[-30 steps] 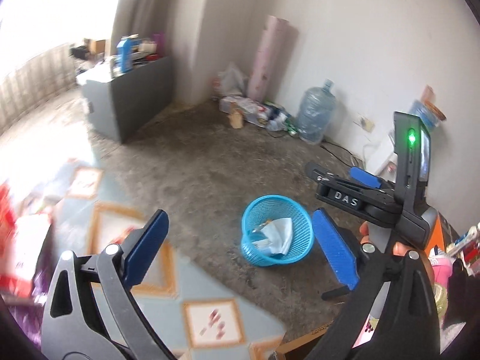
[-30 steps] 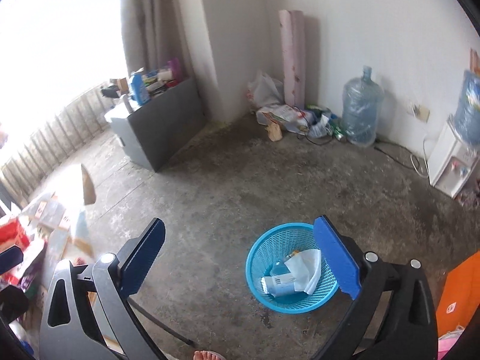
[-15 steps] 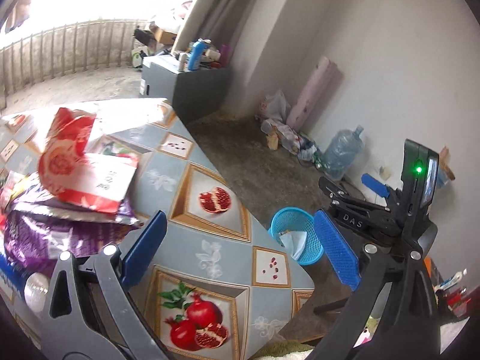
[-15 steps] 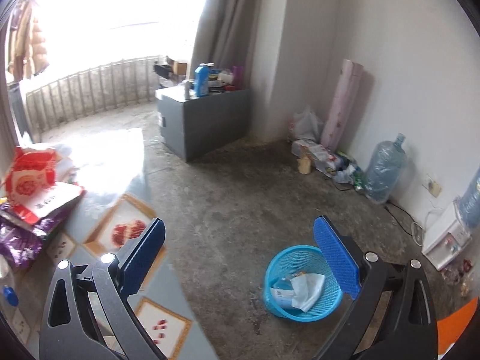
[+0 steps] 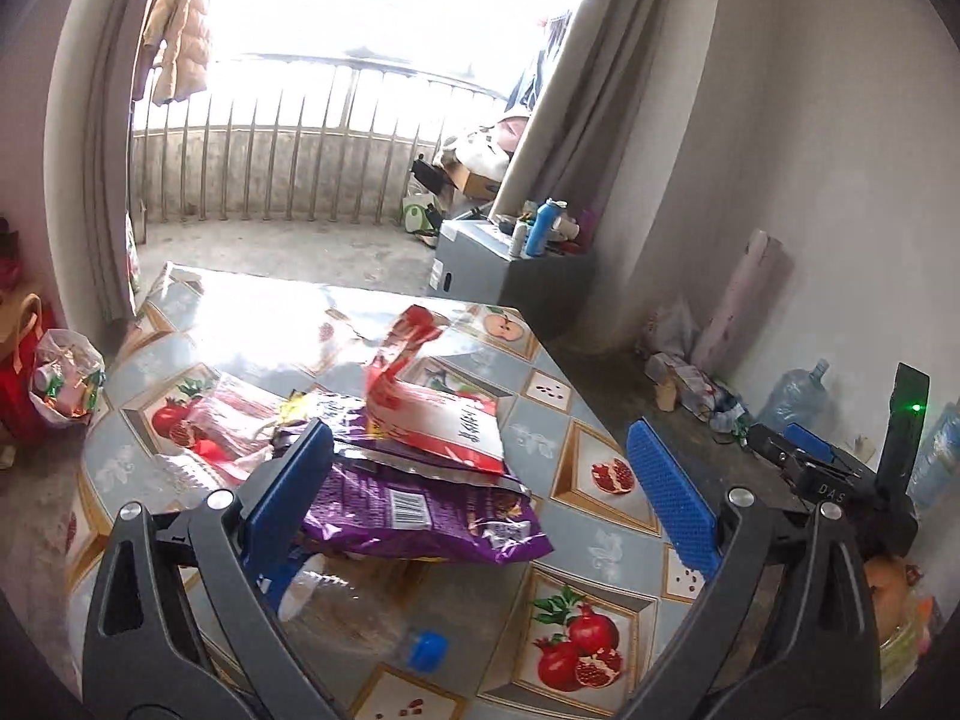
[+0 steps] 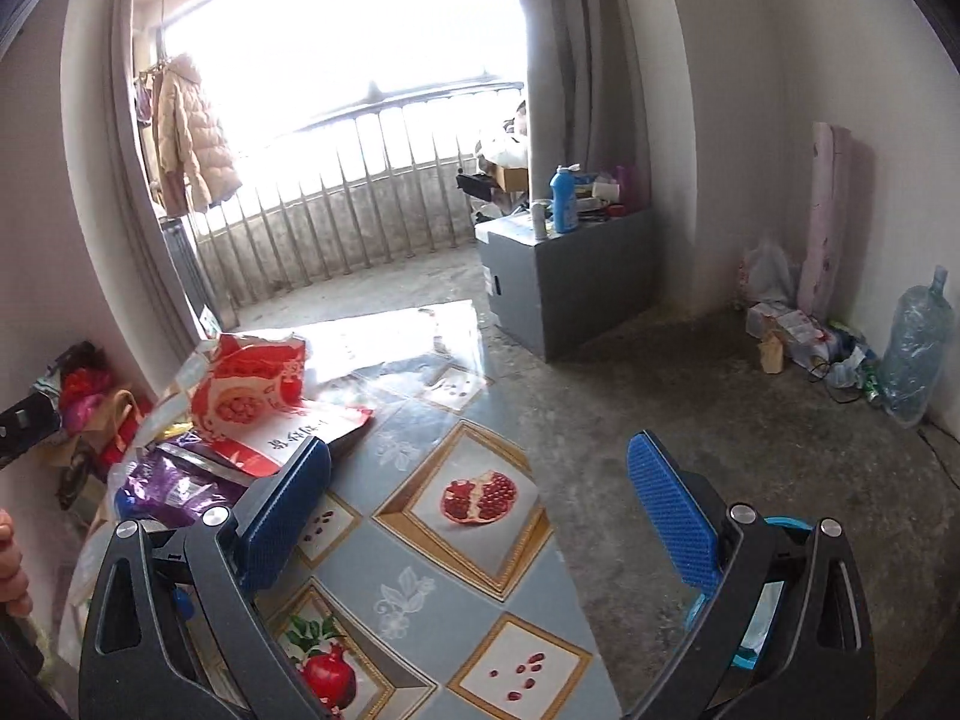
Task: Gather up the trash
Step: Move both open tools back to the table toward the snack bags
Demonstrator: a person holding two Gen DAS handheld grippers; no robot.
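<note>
I'm holding my left hand-held gripper [image 5: 480, 492] wide open, gripping nothing, over the trash pile on the fruit-patterned surface [image 5: 606, 534]: a red snack bag [image 5: 438, 414] lying on a purple bag [image 5: 420, 510], with a clear plastic bottle [image 5: 360, 612] under them. My right hand-held gripper [image 6: 480, 510] is hanging open and empty too, above the surface edge, with the blue trash basket [image 6: 780, 525] showing behind its right finger.

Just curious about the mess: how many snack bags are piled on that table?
3 visible: red-and-white bag on top, purple bag beneath it, clear red wrapper left of them. More may lie underneath.
</note>
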